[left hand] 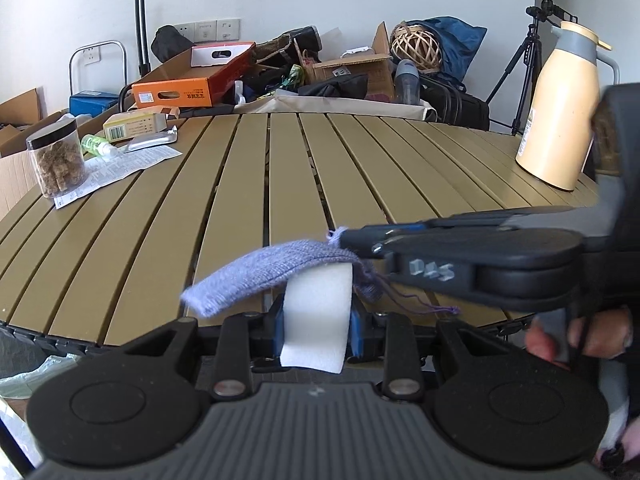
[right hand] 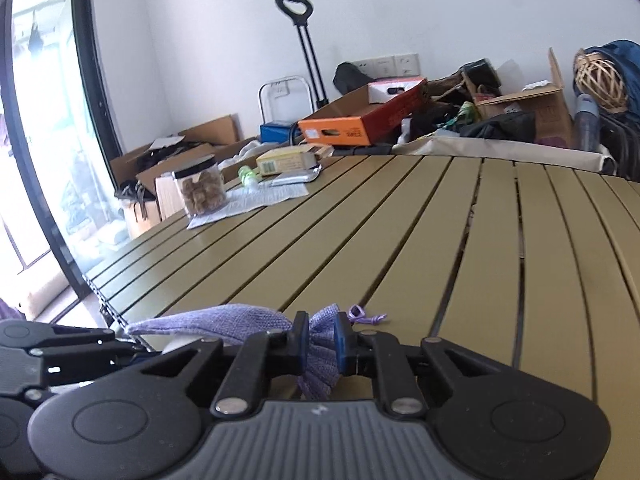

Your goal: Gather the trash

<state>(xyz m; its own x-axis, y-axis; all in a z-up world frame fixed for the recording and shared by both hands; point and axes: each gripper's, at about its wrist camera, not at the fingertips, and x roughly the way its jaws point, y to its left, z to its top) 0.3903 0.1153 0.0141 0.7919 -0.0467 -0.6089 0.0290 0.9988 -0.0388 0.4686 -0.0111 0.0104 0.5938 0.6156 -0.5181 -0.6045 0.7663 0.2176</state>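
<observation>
My left gripper (left hand: 317,330) is shut on a white foam piece (left hand: 316,316), held at the near edge of the slatted table (left hand: 248,184). A purple knitted pouch (left hand: 260,276) drapes over the top of the foam. My right gripper (right hand: 321,346) is shut on the pouch's gathered end (right hand: 322,354); it reaches in from the right in the left wrist view (left hand: 352,242). The pouch's body (right hand: 216,320) stretches left toward the left gripper. A purple drawstring (right hand: 366,316) trails onto the table.
At the table's far left stand a clear jar of brown snacks (left hand: 58,160), a green bottle (left hand: 98,146), a yellow box (left hand: 134,126), a foil tube (left hand: 154,142) and a paper leaflet (left hand: 116,168). A cream thermos (left hand: 560,108) stands far right. Boxes and bags clutter the floor behind.
</observation>
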